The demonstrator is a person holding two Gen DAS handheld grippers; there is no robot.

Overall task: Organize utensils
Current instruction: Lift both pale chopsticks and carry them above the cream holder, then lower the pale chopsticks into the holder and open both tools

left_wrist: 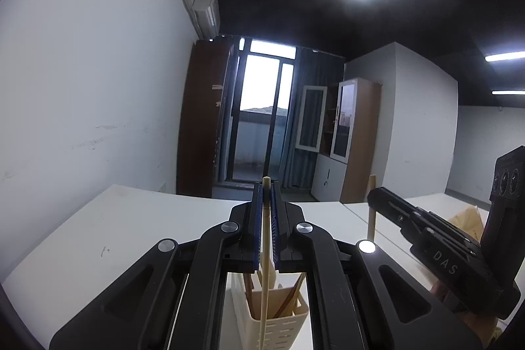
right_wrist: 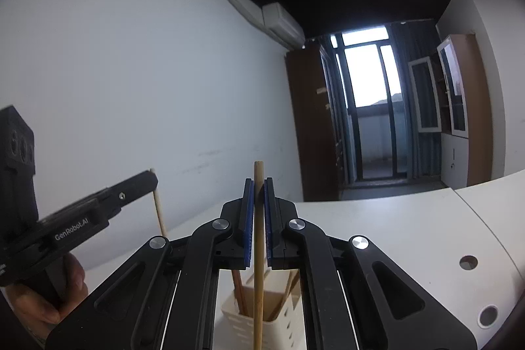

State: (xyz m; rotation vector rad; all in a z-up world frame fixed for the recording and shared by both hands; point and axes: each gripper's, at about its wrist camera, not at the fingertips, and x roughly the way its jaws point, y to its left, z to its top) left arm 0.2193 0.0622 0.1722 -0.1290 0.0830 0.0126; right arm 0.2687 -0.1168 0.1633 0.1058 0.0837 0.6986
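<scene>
My left gripper [left_wrist: 266, 186] is shut on a pale chopstick [left_wrist: 265, 238] that stands upright between its blue pads. Below it a cream slotted utensil holder [left_wrist: 282, 317] holds several chopsticks. At the right of this view my right gripper [left_wrist: 373, 198] grips a wooden chopstick [left_wrist: 371, 218]. In the right wrist view my right gripper [right_wrist: 258, 182] is shut on that tan chopstick [right_wrist: 258, 251], upright over the same holder [right_wrist: 282, 310]. My left gripper [right_wrist: 151, 178] shows at the left with its pale chopstick [right_wrist: 159, 209], and a person's hand [right_wrist: 39, 307] holds its handle.
The holder stands on a white table [left_wrist: 124, 218] beside a white wall [left_wrist: 82, 71]. The table [right_wrist: 393, 218] has two round cable holes [right_wrist: 468, 262] on its right part. A tan cardboard piece [left_wrist: 469, 218] lies behind my right gripper. A glass door and cabinets stand far off.
</scene>
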